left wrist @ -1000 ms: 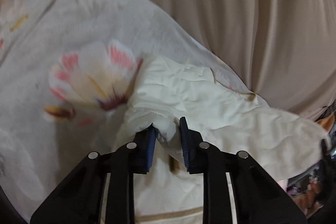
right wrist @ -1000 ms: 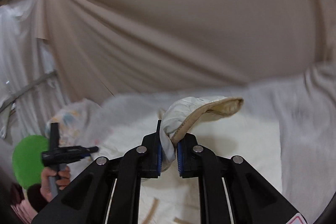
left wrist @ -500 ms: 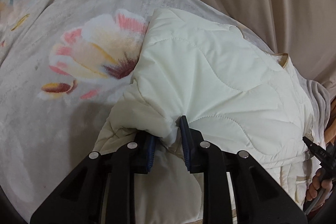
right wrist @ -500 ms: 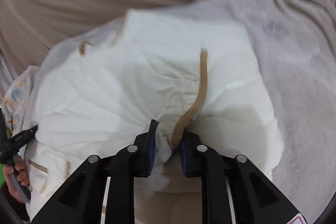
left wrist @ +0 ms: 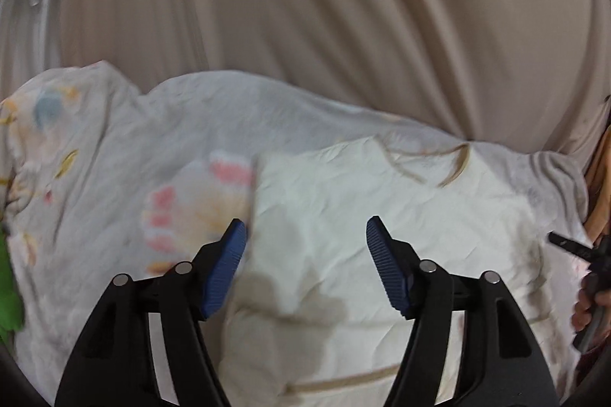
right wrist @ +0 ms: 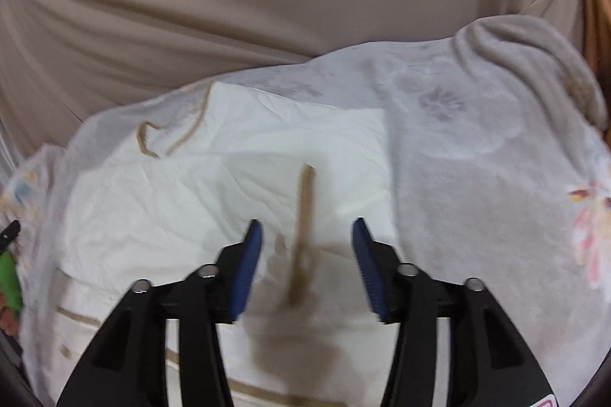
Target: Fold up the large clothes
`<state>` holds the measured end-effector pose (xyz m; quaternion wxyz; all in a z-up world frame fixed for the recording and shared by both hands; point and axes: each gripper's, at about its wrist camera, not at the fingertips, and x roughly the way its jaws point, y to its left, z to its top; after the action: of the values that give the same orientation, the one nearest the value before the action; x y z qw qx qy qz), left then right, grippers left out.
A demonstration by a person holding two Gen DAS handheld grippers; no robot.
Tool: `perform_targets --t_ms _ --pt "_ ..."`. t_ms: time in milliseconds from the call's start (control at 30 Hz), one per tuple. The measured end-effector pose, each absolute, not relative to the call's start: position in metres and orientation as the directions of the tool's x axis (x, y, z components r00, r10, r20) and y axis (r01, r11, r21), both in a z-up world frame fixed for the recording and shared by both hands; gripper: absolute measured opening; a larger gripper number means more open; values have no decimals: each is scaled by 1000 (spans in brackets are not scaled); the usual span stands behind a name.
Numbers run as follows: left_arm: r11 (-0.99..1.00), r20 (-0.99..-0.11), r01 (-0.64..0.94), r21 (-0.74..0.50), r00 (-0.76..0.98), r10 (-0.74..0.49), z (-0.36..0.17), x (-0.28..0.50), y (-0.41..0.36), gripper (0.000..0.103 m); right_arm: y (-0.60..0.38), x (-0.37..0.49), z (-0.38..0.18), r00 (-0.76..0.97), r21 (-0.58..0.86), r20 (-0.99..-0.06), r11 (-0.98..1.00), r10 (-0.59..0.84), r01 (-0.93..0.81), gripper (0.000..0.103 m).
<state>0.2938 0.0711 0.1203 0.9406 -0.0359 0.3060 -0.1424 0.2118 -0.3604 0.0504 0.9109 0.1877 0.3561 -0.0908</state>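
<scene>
Lying folded on a pale blanket (left wrist: 126, 155) printed with pink and yellow flowers, the cream quilted jacket (left wrist: 382, 216) fills the middle of both wrist views, its tan trim (right wrist: 303, 227) running as a strip up the top layer and as a loop near the far edge. Above it the left tongs (left wrist: 305, 235) stand apart, their blue ribbed pads (left wrist: 225, 269) well clear of the cloth, with nothing between them but the jacket's surface below; their jaws have just been opening. The right tongs (right wrist: 307, 235) are likewise spread, having just been opening too, and the tan strip shows in the gap between their pads (right wrist: 248, 265) without either pad pressing on it. Shadows of both tools fall on the cream fabric just ahead of them. Behind the bedding hangs a beige curtain (left wrist: 343, 6) in long folds. At the right edge of the left wrist view a hand (left wrist: 590, 304) grips the black frame of the other tool; at the left edge of the right wrist view a bit of green handle (right wrist: 9, 279) and a fingertip show. A grey fleecy fold (right wrist: 534, 40) of the blanket bunches at the far right. Both pictures are somewhat blurred.
</scene>
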Motion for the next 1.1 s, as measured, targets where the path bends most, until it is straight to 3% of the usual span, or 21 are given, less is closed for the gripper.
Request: perform_targets --t_ms 100,133,167,233,333,367,433,500,567,733,833,1033,1100 --pt "946 -605 266 -185 728 -323 112 331 40 64 -363 247 34 702 370 -711 874 47 316 55" --pt "947 -631 265 -183 707 -320 103 344 28 64 -362 256 30 684 386 -726 865 71 320 37" --pt "954 -660 251 -162 691 -294 93 356 18 63 -355 263 31 673 385 -735 869 86 310 5" --pt "968 -682 223 -117 690 -242 78 365 7 56 -334 257 57 739 367 -669 900 80 236 6" --pt "982 -711 175 -77 680 -177 53 378 9 56 -310 227 96 856 321 -509 943 88 94 6" --pt "986 -723 160 -57 674 -151 44 383 11 58 -311 225 95 863 295 -501 950 61 105 6" --pt "991 -740 132 -29 664 -111 23 391 17 58 -324 245 60 785 204 -618 955 -47 218 6" --pt "990 -745 129 -50 656 -123 9 396 24 60 -343 269 1 639 198 -769 941 -24 274 9" --pt "991 -743 126 -50 658 -121 8 396 26 61 -348 262 -4 662 241 -750 930 -4 278 9" --pt "994 -736 105 11 674 -63 10 394 24 62 -342 238 41 691 133 -700 917 -182 376 21" --pt "995 -716 98 28 697 -49 26 378 28 60 -335 223 66 715 75 -654 919 -247 386 22" --pt "981 -633 168 -93 751 -188 89 364 12 67 -290 249 93 769 171 -638 968 -34 185 24" --pt "980 -629 191 -64 754 -188 95 371 -11 80 -259 278 87 747 181 -664 977 39 110 24"
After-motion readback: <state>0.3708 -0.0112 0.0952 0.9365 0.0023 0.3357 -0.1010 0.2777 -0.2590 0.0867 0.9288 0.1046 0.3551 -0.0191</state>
